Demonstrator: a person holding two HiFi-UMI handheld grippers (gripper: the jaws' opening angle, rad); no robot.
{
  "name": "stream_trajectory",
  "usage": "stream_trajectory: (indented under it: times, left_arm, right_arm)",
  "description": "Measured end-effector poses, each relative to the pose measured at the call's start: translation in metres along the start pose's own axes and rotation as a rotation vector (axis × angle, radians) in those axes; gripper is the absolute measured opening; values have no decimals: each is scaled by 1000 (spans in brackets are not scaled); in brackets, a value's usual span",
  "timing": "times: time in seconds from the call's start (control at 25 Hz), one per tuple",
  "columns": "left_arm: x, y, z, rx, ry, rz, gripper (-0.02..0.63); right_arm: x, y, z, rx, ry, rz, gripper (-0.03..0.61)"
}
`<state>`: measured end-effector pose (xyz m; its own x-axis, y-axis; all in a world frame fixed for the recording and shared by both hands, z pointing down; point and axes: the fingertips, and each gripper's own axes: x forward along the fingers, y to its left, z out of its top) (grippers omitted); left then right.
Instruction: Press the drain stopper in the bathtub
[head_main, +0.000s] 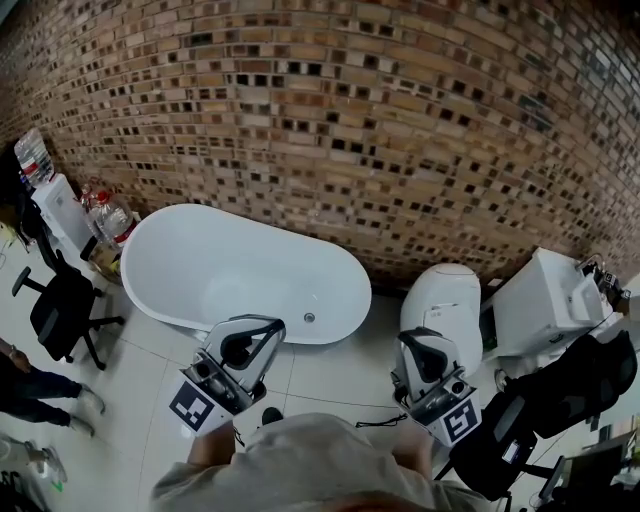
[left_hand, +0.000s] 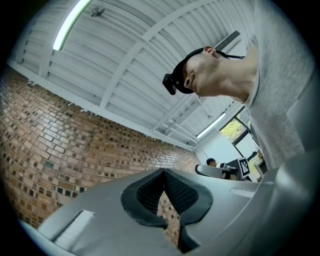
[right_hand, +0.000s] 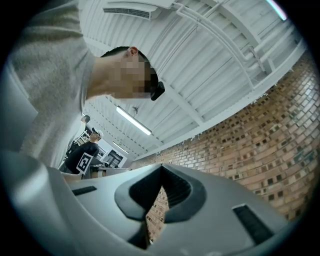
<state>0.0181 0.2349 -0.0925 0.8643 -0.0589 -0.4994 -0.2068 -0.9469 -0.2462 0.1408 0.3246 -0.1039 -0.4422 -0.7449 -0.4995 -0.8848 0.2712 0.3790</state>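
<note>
Jaws on both the left gripper (left_hand: 163, 173) and right gripper (right_hand: 161, 168) are pinched together on nothing and tipped up at the ceiling, just parked I'd guess, since the stopper (head_main: 309, 317) sits untouched in the tub (head_main: 200, 255), well apart.

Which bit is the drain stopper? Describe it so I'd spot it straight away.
Below the brick wall lies a white oval bathtub. Near its right end in the head view sits the drain stopper: a small round grey disc, the only mark on the plain white inside.
</note>
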Motion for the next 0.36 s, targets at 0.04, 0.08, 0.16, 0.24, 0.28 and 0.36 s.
stream_trajectory:
  times: [0.04, 0.08, 0.16, 0.24, 0.28, 0.36]
  left_arm:
    - [0, 0, -1, -1, 0, -2, -8]
    - [0, 1, -2, -3, 0, -4, -8]
    - [0, 2, -3, -6, -1, -7, -8]
    - [1, 2, -4, -8, -3, -13, -8]
    - [2, 2, -4, -8, -3, -16, -8]
    - [3, 2, -5, -8, -4, -23, -8]
  right_arm:
    - [0, 0, -1, -1, 2, 0, 5]
    - [1, 0, -2, -1, 3, 0, 5]
    - [2, 1, -3, 0, 4, 1, 5]
    - [3, 2, -4, -2, 8, 4, 5]
    - [4, 2, -4, -4, 9, 6, 5]
    - [5, 3, -5, -8, 10, 8, 5]
